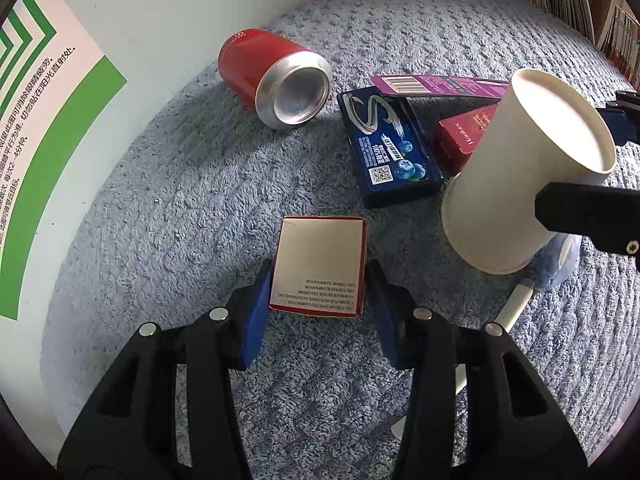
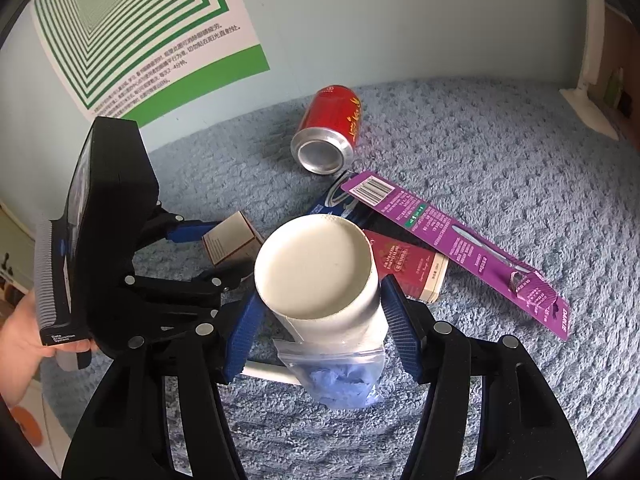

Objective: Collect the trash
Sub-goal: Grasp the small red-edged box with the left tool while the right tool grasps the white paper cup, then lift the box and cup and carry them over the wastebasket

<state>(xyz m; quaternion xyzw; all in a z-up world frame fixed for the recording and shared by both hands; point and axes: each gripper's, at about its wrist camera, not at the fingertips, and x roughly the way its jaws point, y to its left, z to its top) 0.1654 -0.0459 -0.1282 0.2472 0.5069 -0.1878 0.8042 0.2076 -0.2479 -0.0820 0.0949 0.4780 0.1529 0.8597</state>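
Observation:
A small white box with red edges (image 1: 320, 256) (image 2: 230, 240) stands on the blue fleece cover. My left gripper (image 1: 319, 264) (image 2: 230, 249) is shut on it, a blue pad against each side. A white paper cup (image 2: 316, 272) (image 1: 520, 184) stands upside down, partly on a clear bag of blue tissue (image 2: 344, 376). My right gripper (image 2: 322, 289) (image 1: 568, 156) is shut on the cup near its base, pads against both walls. A red can (image 1: 256, 64) (image 2: 334, 120) lies on its side farther back.
Behind the cup lie a blue gum box (image 1: 388, 148), a dark red box (image 2: 408, 268) and a long purple package (image 2: 460, 248). A white tube (image 1: 516, 304) lies under the bag. A green-striped poster (image 2: 140, 40) hangs on the wall at the left. A hand (image 2: 20, 332) holds the left gripper.

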